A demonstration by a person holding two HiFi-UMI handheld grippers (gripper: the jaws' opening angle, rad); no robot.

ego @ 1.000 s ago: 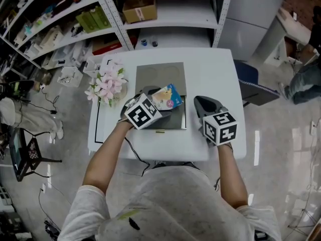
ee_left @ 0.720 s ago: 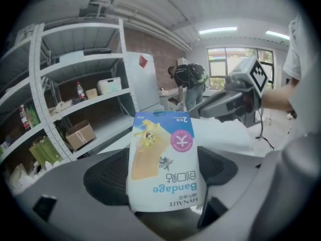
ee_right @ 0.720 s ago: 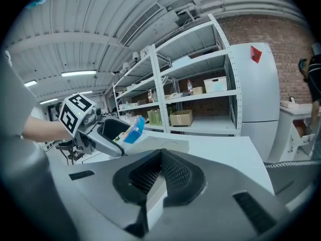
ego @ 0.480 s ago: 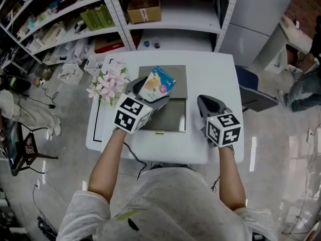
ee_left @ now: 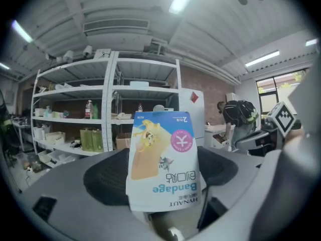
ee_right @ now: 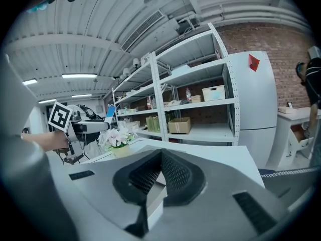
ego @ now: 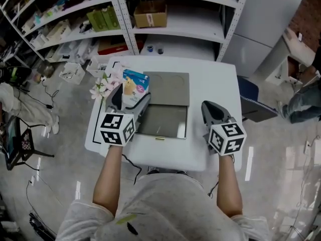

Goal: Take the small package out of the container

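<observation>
The white table (ego: pixel 213 82) is nearest, with a thin black line drawn along its left side. The right gripper (ego: pixel 211 108) sits over the table's right part with its jaws pressed together and nothing between them. An open grey container (ego: pixel 165 120) lies at the middle, its lid folded flat behind it and a small gold latch (ego: pixel 159 138) on its front edge. Pink flowers (ego: pixel 102 86) stand at the table's left edge. The floor (ego: pixel 281 154) round the table is glossy grey. Behind the table rise white metal shelves (ego: pixel 175 26) bearing a cardboard box (ego: pixel 150 14) and green cartons (ego: pixel 105 19), and beside them is a tall grey cabinet (ego: pixel 261 24) with a red mark on it. A person stands at the far right of the room.

The small package (ego: pixel 135 86) is out of the container, up over the table's left part just beside the flowers. The left gripper (ego: pixel 129 100) has it clamped by its side edges, the jaws standing wide with the flat pack spanning the gap between them. It is a thin flat pouch, blue at one end and white at the other, with a tan strip pictured on its face and small cartoon figures.

In the left gripper view the print hangs upside down. It reads "Bandage" in blue and "HYNAUT" in dark letters, with Chinese characters beside them. A pink circle bears a white yen sign.
</observation>
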